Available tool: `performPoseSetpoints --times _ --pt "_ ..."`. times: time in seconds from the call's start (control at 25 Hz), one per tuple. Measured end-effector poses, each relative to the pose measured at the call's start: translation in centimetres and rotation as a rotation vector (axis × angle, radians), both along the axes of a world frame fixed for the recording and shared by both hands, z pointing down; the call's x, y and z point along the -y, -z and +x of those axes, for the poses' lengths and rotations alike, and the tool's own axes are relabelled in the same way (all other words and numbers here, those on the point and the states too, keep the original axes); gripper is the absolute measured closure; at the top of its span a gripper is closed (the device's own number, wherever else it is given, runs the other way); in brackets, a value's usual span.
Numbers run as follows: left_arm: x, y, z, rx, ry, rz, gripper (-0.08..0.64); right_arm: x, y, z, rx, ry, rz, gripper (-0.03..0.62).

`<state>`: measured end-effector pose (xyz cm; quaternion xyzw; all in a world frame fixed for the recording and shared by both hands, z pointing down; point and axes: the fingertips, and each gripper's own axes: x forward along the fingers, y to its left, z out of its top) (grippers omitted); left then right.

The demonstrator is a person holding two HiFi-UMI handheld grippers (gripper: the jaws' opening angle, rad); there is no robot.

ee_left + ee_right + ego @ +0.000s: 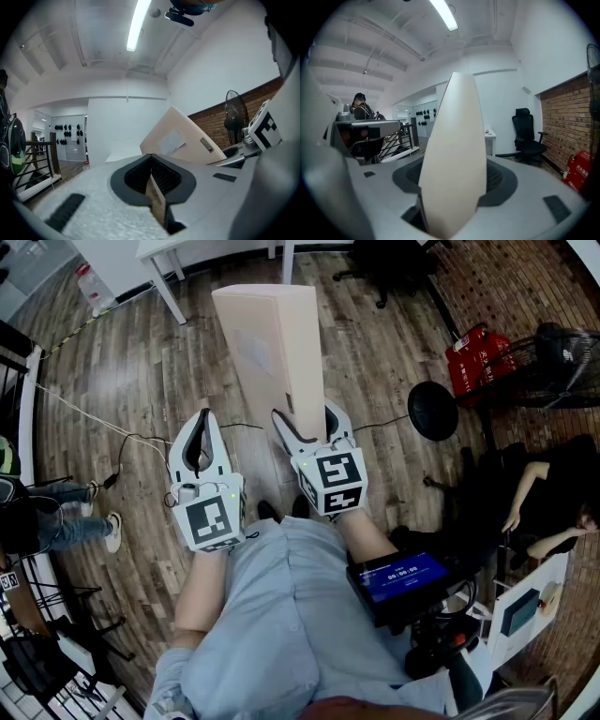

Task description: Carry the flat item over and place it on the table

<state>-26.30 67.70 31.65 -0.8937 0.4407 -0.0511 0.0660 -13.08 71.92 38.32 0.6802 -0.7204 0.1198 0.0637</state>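
Right tongs [305, 427] clamp the closed flat box [267, 343].

Right tool [305, 420] grips flat box [272, 343] — left tool [202, 425] beside.

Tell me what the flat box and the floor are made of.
The flat box: likely cardboard, matte beige, crisp folded edges, pale label on its face. The floor: wood-look planks, slight sheen with glare; wood or laminate, can't tell.
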Motion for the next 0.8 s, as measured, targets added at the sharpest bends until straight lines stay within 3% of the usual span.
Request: performPoseSetpoints --times 0.8 --pt "-0.9 -1.4 4.2 0.036 0.039 -0.009 0.551 -1.1 -1.4 6.3 0.037 -0.022 0.005 0.298"
